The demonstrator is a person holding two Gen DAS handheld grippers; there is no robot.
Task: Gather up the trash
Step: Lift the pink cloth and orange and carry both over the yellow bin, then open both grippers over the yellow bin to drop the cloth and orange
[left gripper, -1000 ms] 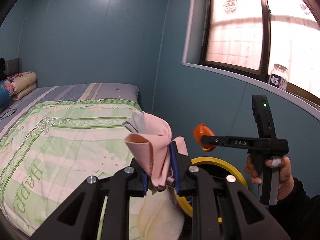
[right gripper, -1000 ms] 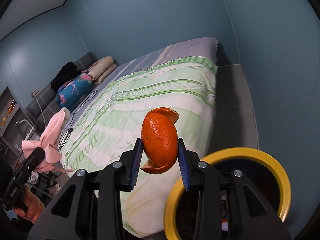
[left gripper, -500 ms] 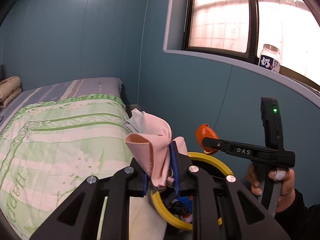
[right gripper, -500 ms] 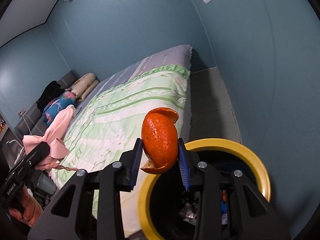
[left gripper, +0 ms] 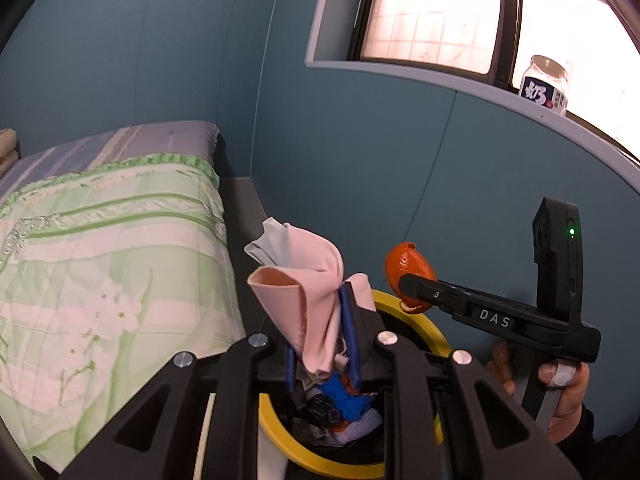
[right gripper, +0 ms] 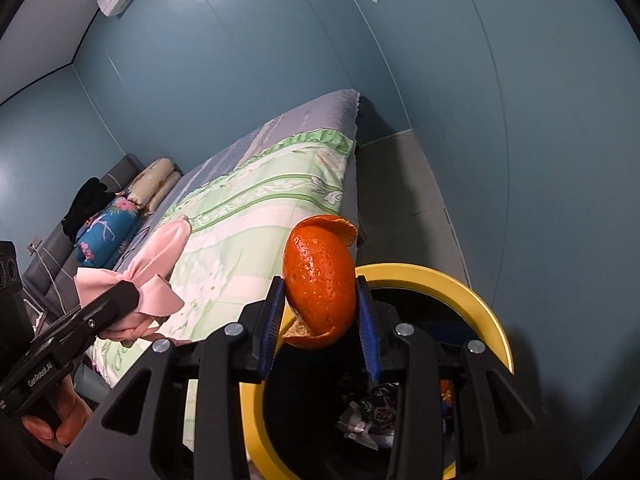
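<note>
My left gripper (left gripper: 322,330) is shut on a crumpled pink cloth (left gripper: 304,288), held just above the near rim of a yellow-rimmed trash bin (left gripper: 416,316) that has several scraps inside. In the right wrist view my right gripper (right gripper: 320,312) is shut on an orange peel (right gripper: 320,276), which hangs over the left part of the bin (right gripper: 480,304). The peel (left gripper: 406,270) and the right gripper (left gripper: 408,292) also show in the left wrist view, beyond the cloth. The pink cloth (right gripper: 152,276) and left gripper (right gripper: 124,298) appear at the left of the right wrist view.
A bed with a green floral quilt (left gripper: 100,256) lies left of the bin, with pillows (right gripper: 152,184) at its head. Blue walls stand close behind the bin. A jar (left gripper: 546,84) sits on the window sill above. A hand (left gripper: 564,392) grips the right tool.
Both grippers have moved toward the bin and dipped; the bin's opening and the trash inside now fill more of both views. Cloth and peel stay gripped.
</note>
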